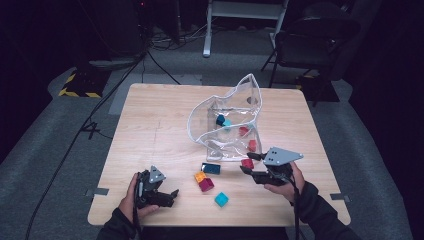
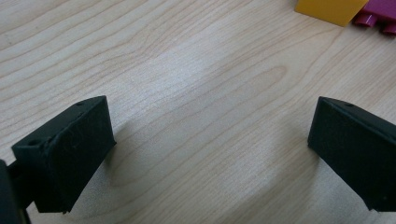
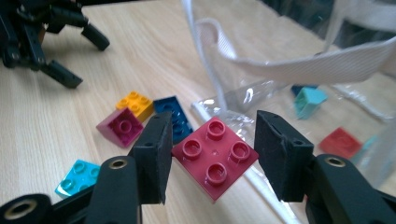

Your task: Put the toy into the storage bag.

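Between my right gripper's (image 3: 210,161) pads I see a red brick (image 3: 215,157) clamped; overhead, my left gripper (image 1: 170,196) rests wide open, holding nothing.

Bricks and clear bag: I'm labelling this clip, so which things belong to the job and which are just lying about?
Job:
- red brick, held in right gripper
- clear bag
- loose bricks on table: yellow, magenta, blue, turquoise

Lying about:
- chair
- floor cables
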The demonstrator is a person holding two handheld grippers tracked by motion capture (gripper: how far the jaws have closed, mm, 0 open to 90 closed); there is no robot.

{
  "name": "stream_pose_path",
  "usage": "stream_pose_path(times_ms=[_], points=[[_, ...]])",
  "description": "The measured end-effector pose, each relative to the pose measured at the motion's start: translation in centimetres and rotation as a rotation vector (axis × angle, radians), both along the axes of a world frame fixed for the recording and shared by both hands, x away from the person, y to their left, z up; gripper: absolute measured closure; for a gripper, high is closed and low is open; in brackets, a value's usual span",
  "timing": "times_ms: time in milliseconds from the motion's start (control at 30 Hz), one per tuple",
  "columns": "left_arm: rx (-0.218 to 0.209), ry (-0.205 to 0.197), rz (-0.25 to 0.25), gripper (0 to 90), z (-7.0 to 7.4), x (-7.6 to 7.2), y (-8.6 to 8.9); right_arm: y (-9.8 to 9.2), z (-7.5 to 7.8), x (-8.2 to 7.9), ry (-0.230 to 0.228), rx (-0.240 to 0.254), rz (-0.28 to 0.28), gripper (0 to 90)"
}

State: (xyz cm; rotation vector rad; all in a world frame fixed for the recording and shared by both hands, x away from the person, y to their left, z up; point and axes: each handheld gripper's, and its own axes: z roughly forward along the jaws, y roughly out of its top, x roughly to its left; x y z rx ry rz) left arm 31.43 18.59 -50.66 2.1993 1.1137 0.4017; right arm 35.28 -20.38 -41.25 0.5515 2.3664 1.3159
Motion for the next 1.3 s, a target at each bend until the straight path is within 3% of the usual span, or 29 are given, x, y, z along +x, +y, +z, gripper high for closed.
stream_pose_path(times_ms=[800, 1300], points=[[0.002, -0.003, -0.004, 0.3, 0.0, 0.1, 0.0, -0.7, 8.7, 0.8, -0.113, 0.101, -0.025, 48.3], [0.002, -0.003, -0.004, 0.3, 0.0, 0.1, 0.0, 0.9, 11.5, 2.6, -0.134, 0.116, -0.035, 48.3]])
